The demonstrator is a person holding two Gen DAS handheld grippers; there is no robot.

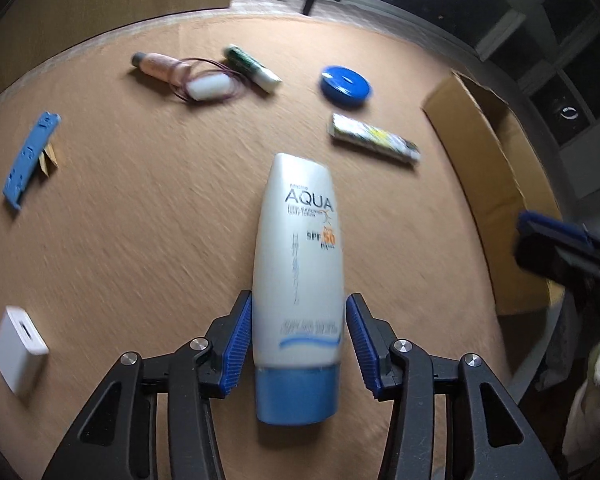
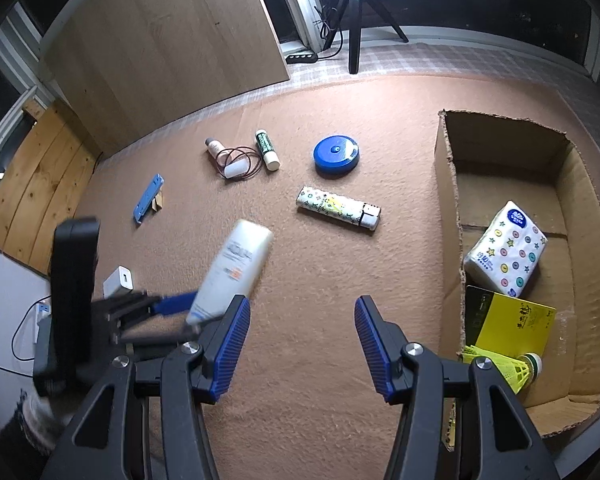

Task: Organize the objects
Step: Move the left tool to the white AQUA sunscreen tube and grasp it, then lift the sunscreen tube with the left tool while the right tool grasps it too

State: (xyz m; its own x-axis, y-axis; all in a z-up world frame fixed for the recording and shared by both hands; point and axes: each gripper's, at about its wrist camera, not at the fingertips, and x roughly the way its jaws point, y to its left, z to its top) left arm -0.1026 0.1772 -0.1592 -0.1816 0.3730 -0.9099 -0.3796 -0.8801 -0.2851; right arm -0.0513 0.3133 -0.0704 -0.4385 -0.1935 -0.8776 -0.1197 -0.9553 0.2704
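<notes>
**Sunscreen bottle gripped beside the cardboard box**

A cardboard box [image 2: 448, 184] is seen open at the top on the brown carpet [image 2: 320, 280]. Inside it, a tissue pack [image 2: 506, 249] printed with stars and dots is lying against the box's far-right wall; nearer the camera a yellow booklet [image 2: 508, 322] is laid flat, and a yellow shuttlecock [image 2: 512, 368] rests just beside the booklet at the box's near end.

The left gripper [image 1: 299, 334] is pointed steeply down, and its blue pads are clamped on the lower body of a white sunscreen bottle [image 1: 298, 248], blue cap toward the camera. In the right wrist view the bottle is held tilted above the carpet, well left of the box. The right gripper [image 2: 302, 340] is held over bare carpet just left of the box, its jaws spread apart with nothing between them.

Left of the box, a patterned lighter [image 2: 338, 209] and a blue round disc [image 2: 336, 153] are lying on the carpet.
</notes>
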